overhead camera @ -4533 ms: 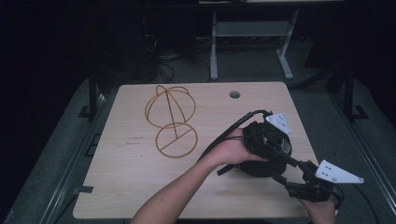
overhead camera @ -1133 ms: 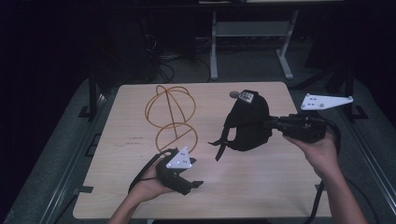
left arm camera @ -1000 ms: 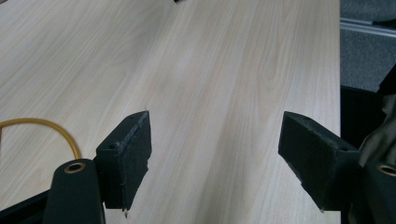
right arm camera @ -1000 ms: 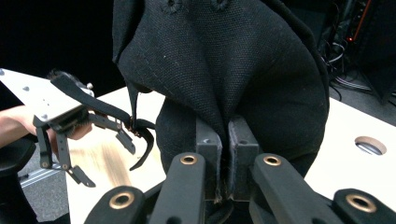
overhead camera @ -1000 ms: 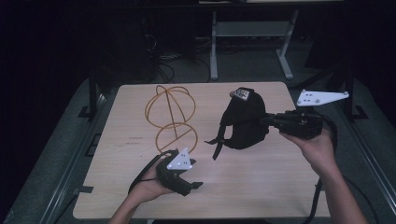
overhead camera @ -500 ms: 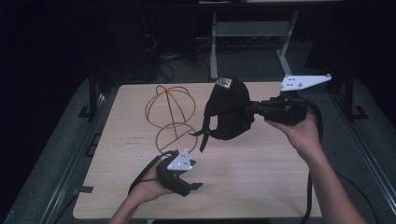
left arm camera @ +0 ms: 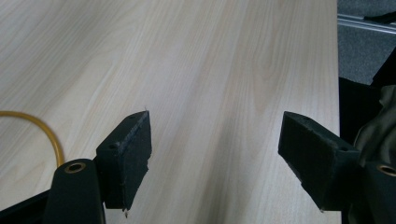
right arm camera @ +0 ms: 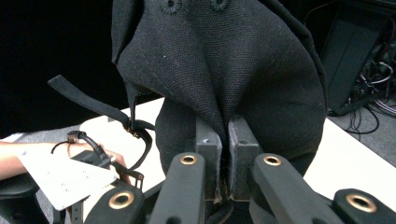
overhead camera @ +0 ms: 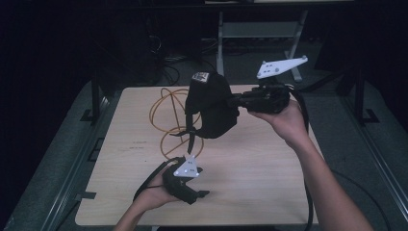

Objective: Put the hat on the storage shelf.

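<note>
A black fabric cap point(overhead camera: 211, 103) hangs in the air above the middle of the table, its strap point(overhead camera: 191, 137) dangling. My right gripper point(overhead camera: 239, 101) is shut on a fold of the cap point(right arm camera: 219, 84), and the pads point(right arm camera: 208, 154) pinch the cloth between them. My left gripper point(overhead camera: 202, 194) rests low near the table's front edge, with nothing between its open jaws. In the left gripper view the left gripper point(left arm camera: 215, 154) looks along bare wood.
An orange cable point(overhead camera: 166, 120) lies looped on the wooden table point(overhead camera: 250, 178) behind and left of the cap; a bit of that cable point(left arm camera: 44, 130) curves by the left jaw. Metal stands and cables sit on the dark floor beyond the table.
My right gripper has lifted the cap higher and carried it left, toward the table's middle back. The left gripper has stayed near the front edge.
</note>
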`<state>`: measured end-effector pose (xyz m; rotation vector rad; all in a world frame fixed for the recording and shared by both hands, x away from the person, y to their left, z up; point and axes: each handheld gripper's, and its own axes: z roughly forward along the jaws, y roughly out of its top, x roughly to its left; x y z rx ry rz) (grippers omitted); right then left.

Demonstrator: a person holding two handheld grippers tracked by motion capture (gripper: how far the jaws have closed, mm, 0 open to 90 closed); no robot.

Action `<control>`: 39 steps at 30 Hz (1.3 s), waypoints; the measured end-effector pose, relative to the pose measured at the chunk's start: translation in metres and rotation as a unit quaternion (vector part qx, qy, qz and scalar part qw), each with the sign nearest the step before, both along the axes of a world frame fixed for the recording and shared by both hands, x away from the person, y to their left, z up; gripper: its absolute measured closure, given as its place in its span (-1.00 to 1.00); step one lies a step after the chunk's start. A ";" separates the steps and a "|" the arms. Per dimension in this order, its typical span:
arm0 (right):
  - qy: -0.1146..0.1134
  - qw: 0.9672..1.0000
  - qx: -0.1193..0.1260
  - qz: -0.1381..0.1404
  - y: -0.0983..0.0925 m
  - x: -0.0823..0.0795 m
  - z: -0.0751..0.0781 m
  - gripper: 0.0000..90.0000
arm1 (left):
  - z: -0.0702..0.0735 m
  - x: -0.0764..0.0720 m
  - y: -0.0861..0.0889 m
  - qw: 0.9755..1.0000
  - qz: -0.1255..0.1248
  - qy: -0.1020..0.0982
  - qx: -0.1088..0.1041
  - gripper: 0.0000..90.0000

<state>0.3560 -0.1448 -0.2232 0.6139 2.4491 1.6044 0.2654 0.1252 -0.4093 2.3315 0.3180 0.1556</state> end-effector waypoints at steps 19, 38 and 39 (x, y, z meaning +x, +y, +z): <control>-0.009 0.999 -0.029 0.036 0.071 0.031 0.026 0.90 | 0.004 0.001 0.000 1.000 -0.016 -0.012 -0.001 -0.43; 0.000 0.999 -0.033 0.034 0.119 0.051 0.033 0.90 | 0.005 -0.002 -0.002 1.000 -0.021 -0.020 0.003 -0.42; -0.001 0.999 -0.031 0.034 0.121 0.052 0.033 0.90 | 0.005 -0.002 -0.002 1.000 -0.021 -0.020 0.003 -0.42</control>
